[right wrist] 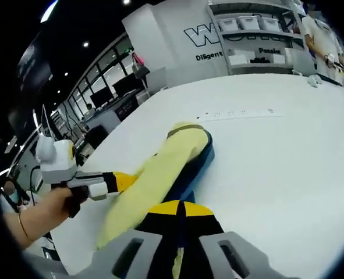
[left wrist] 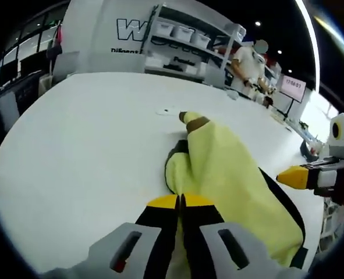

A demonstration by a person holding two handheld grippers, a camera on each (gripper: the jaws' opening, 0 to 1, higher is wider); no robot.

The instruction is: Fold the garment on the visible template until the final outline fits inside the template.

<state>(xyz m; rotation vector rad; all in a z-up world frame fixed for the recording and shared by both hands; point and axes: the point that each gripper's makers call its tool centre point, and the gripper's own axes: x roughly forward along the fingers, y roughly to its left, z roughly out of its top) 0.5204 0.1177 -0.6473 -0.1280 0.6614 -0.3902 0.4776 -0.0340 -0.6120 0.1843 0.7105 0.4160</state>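
A: Left gripper view. The left gripper [left wrist: 181, 201] has its yellow-tipped jaws pressed together on the near edge of the yellow garment [left wrist: 224, 168], cloth pinched between them.

B: Garment position?

A: It lies bunched on the white table [left wrist: 90, 151], running away from the jaws, with dark trim along its edges and a brown cuff [left wrist: 196, 122] at the far end. The right gripper [left wrist: 293, 176] enters from the right, yellow tips against the garment's side; I cannot tell its opening here.

B: Right gripper view?

A: The right gripper [right wrist: 180, 207] shows jaws closed, apparently on a fold of the garment [right wrist: 160, 174], though the cloth at the tips is hard to make out. The left gripper [right wrist: 123, 181] is at the left, held by a hand [right wrist: 70, 200], its tips at the garment's edge. Shelving [right wrist: 259, 40] stands beyond the table [right wrist: 276, 163].
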